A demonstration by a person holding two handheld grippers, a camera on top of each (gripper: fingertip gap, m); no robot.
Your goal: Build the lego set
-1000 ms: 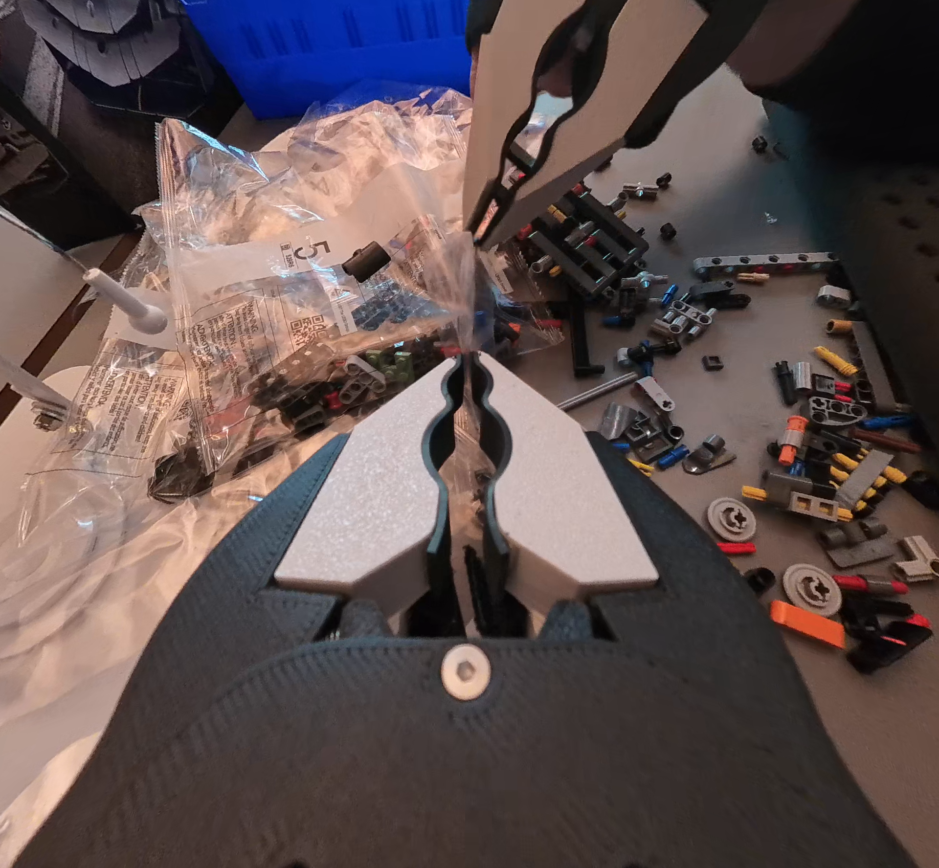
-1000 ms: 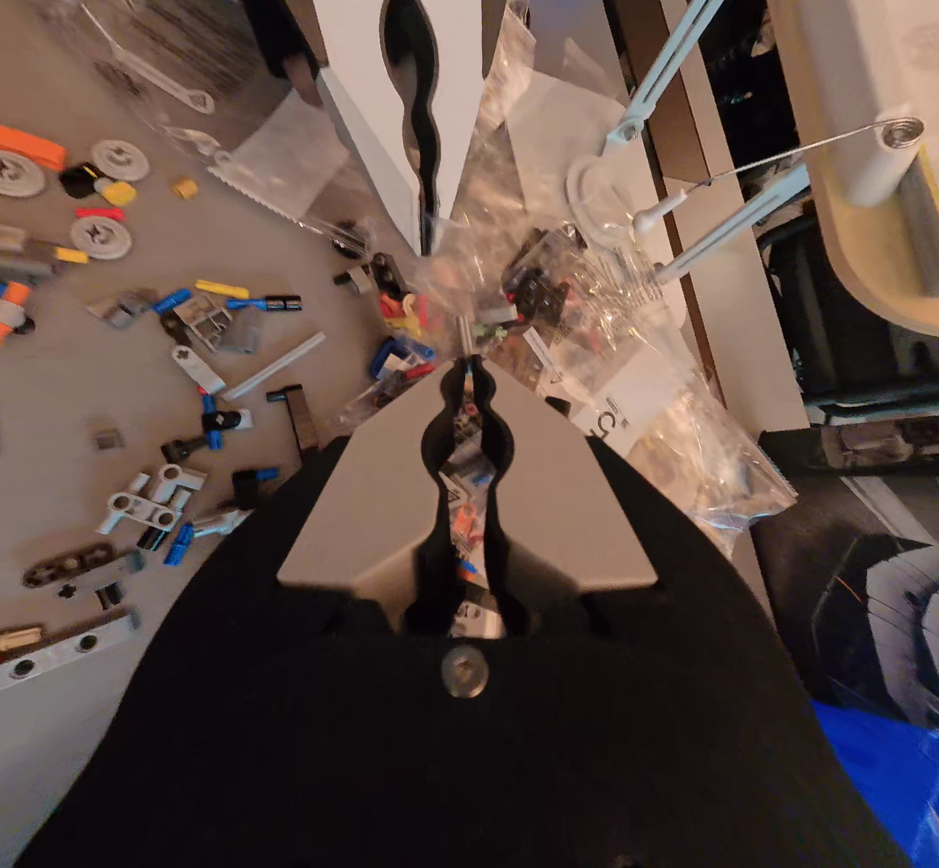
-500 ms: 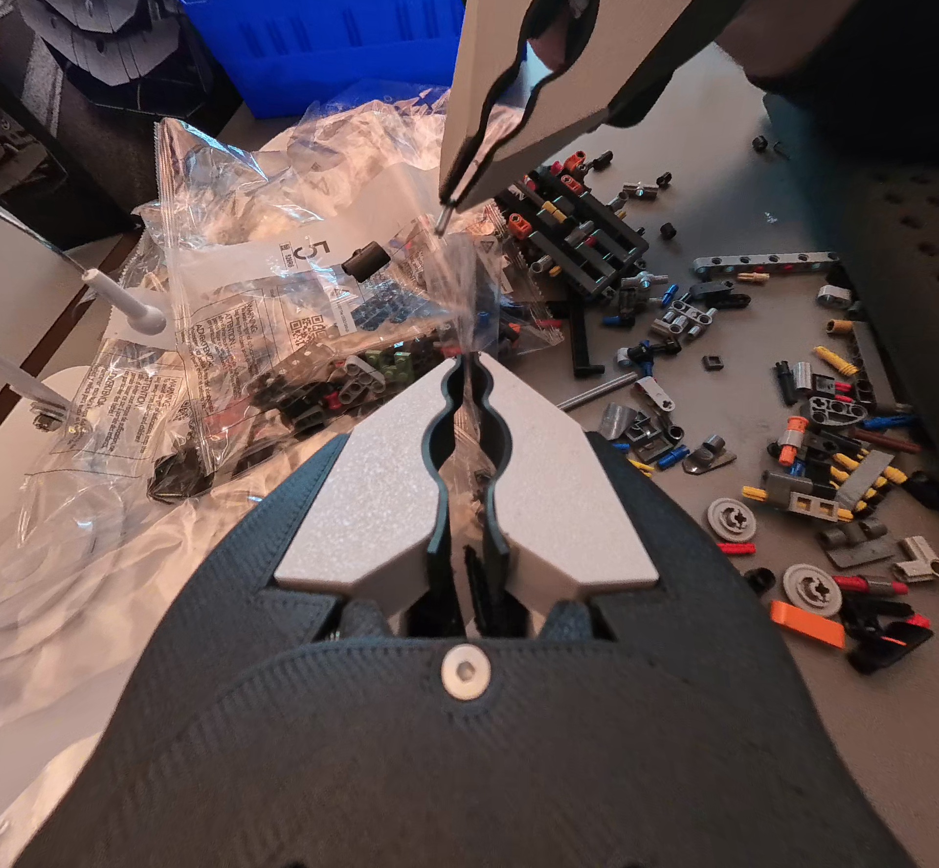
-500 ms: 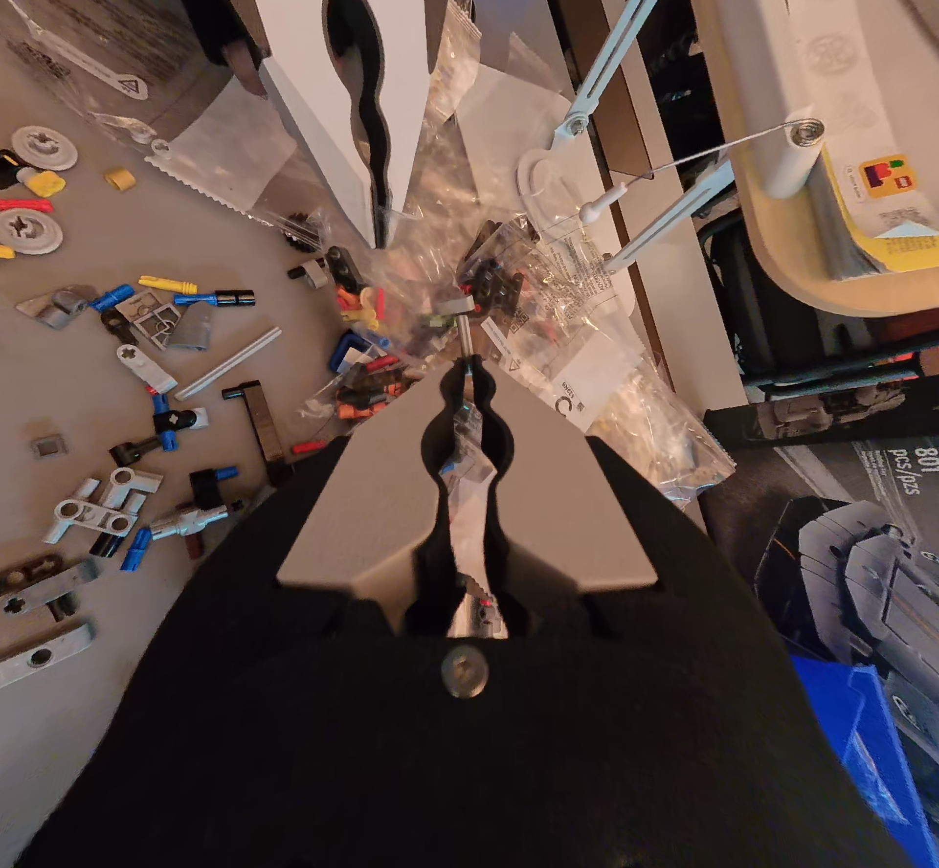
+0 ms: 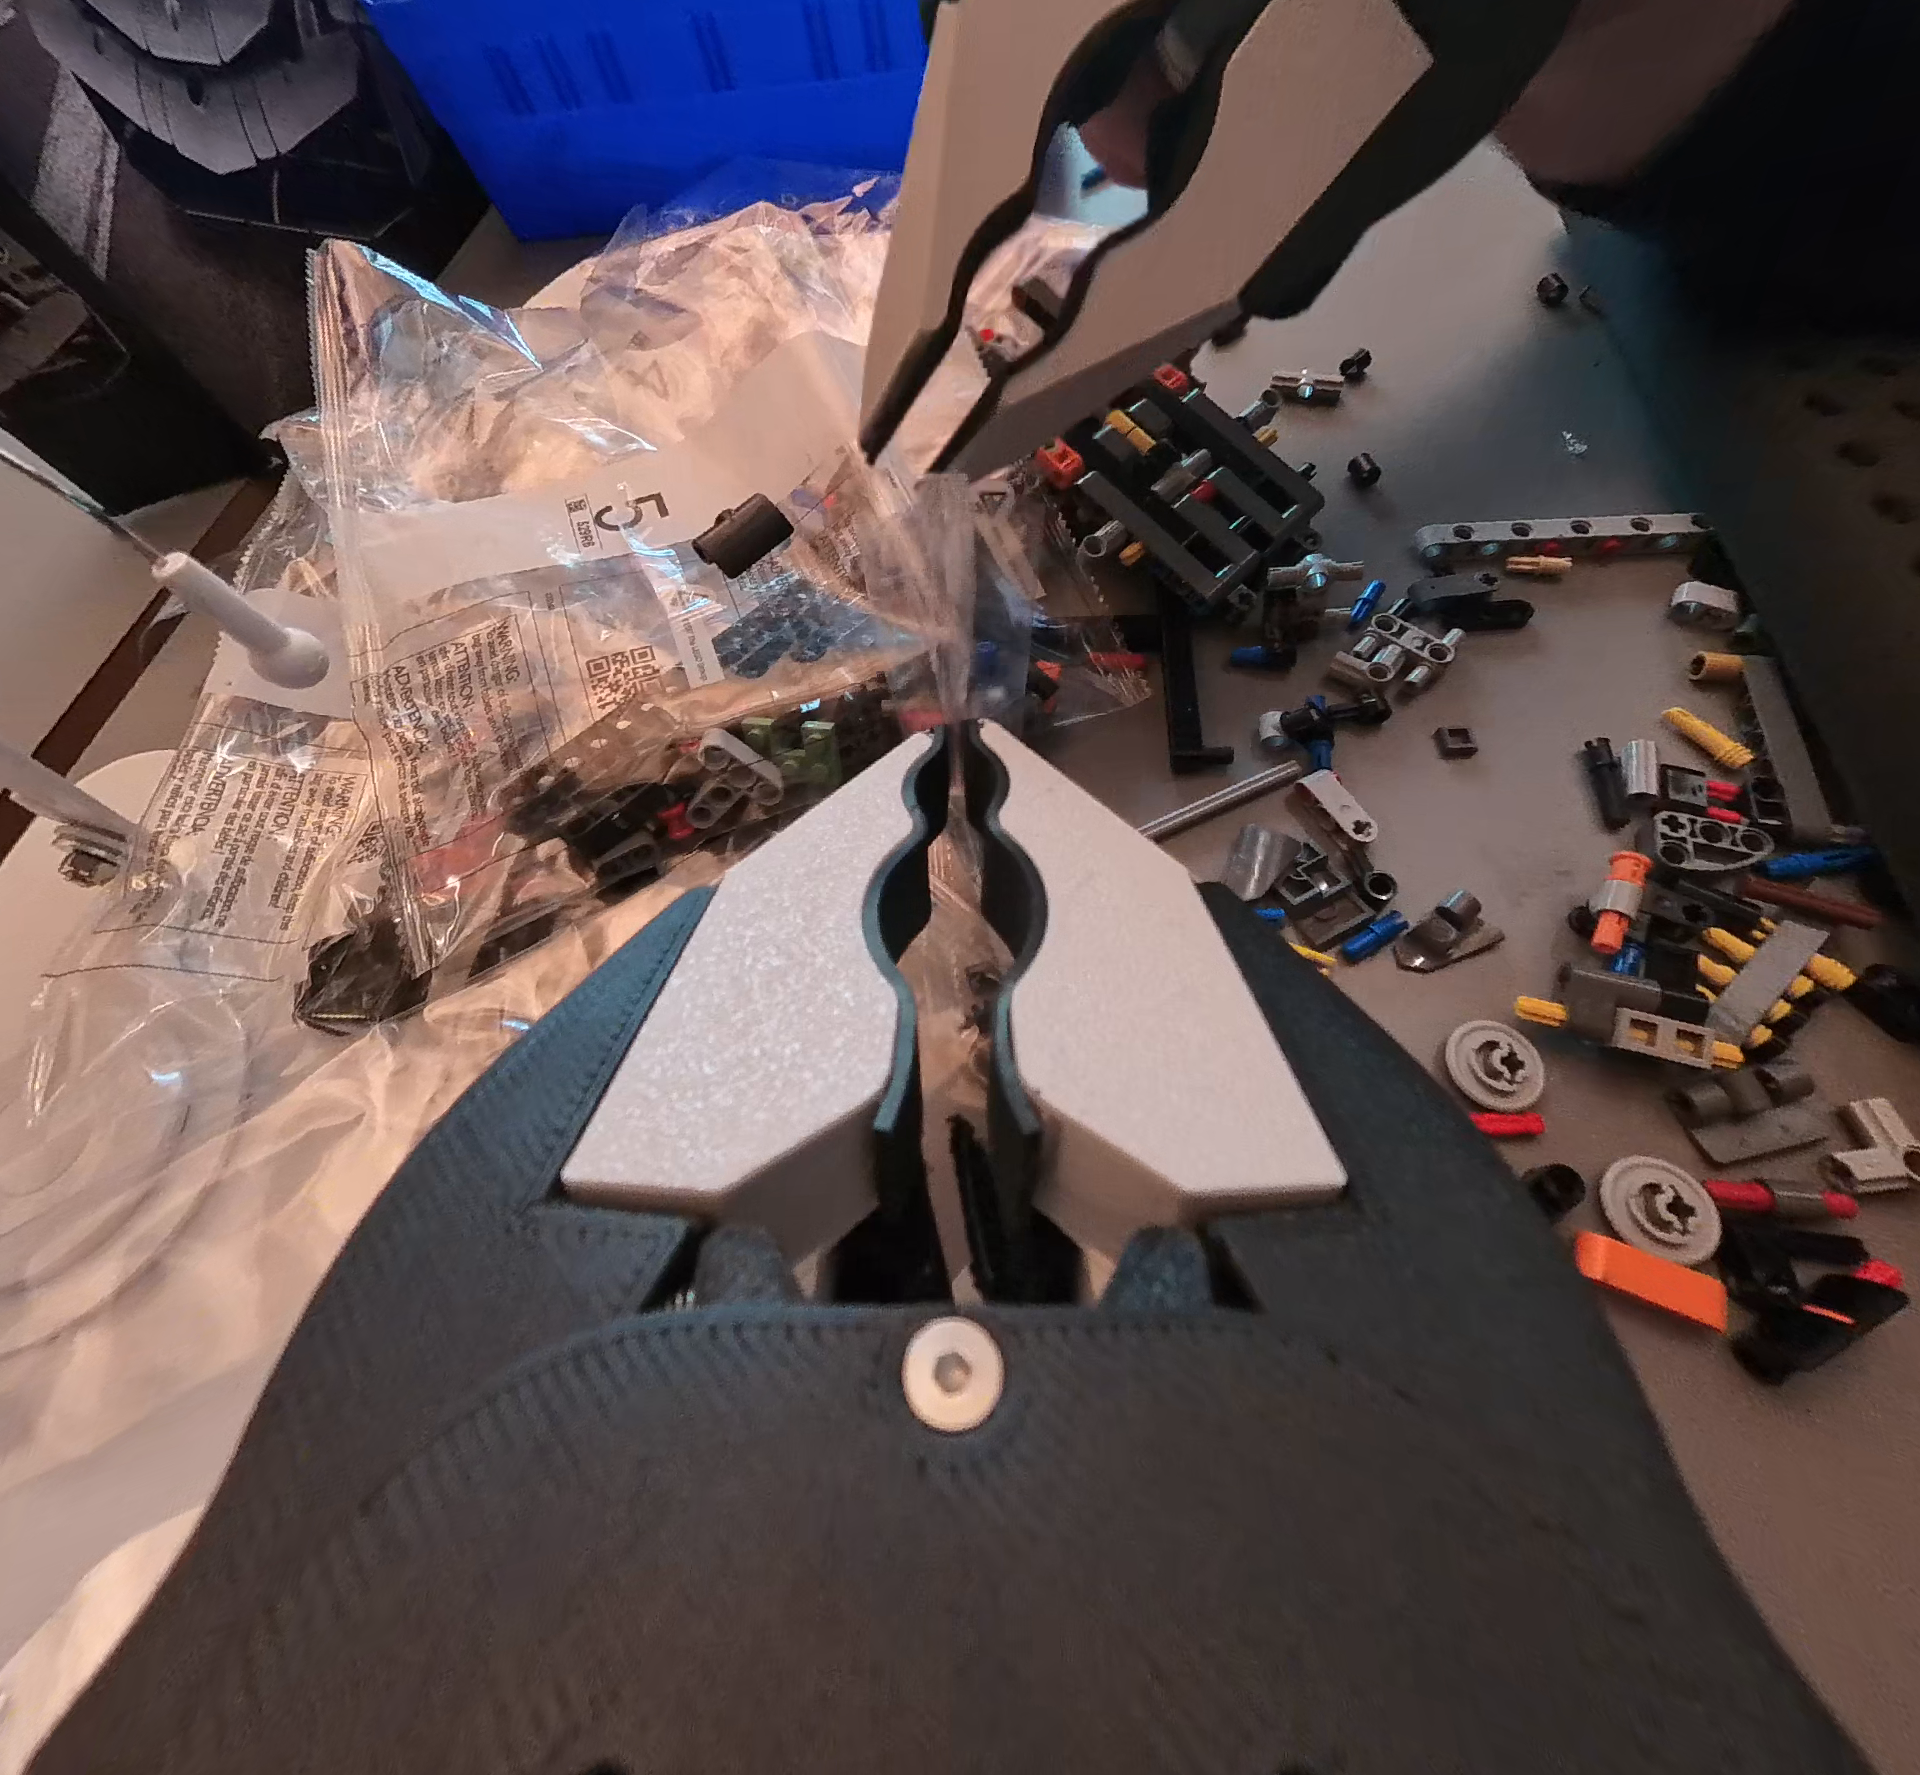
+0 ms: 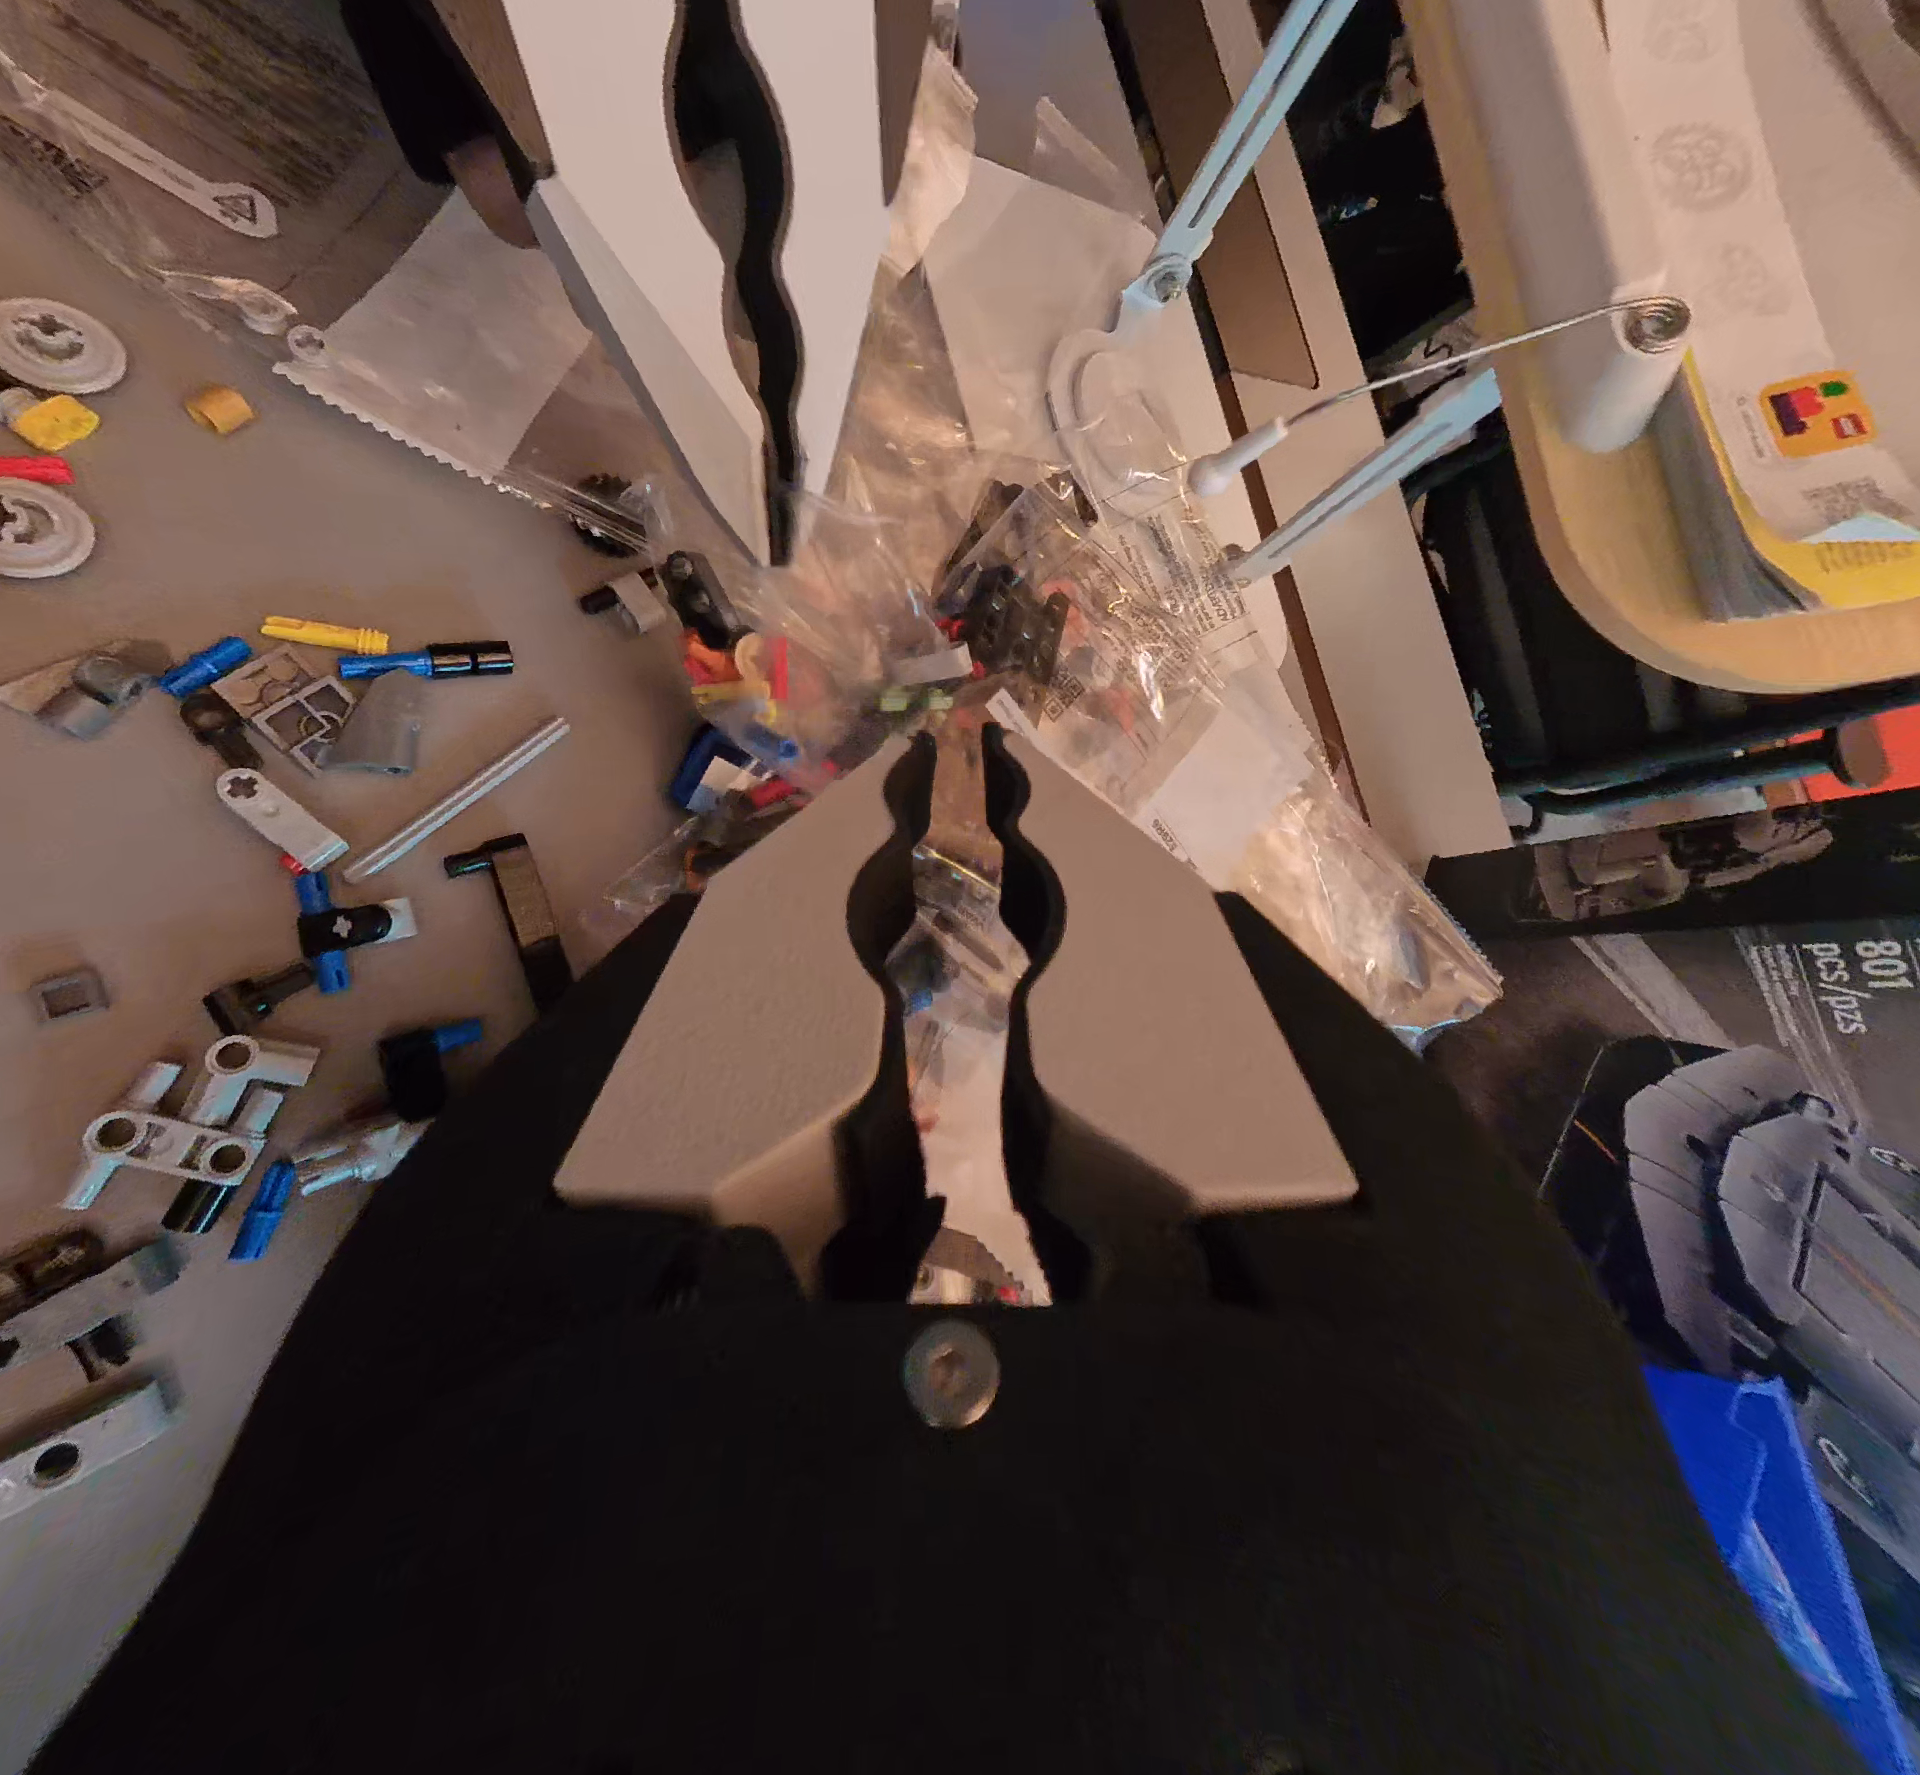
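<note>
The left gripper (image 5: pixel 954 738) at frame centre pinched a clear parts bag (image 5: pixel 623 665), jaws closed on its plastic. The right gripper (image 6: pixel 951 738) hung above with jaws slightly parted, empty. Loose lego pieces (image 5: pixel 1662 894) littered the desk (image 5: pixel 1558 1517) at right.

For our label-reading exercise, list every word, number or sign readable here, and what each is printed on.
I will not quote any writing; these things carry it:
Clear bag: white label, a code square and fine print.
Second bag: fine print.
Dark box: pale print.
Booklet: coloured badge; its fine print is too small to read.
</note>
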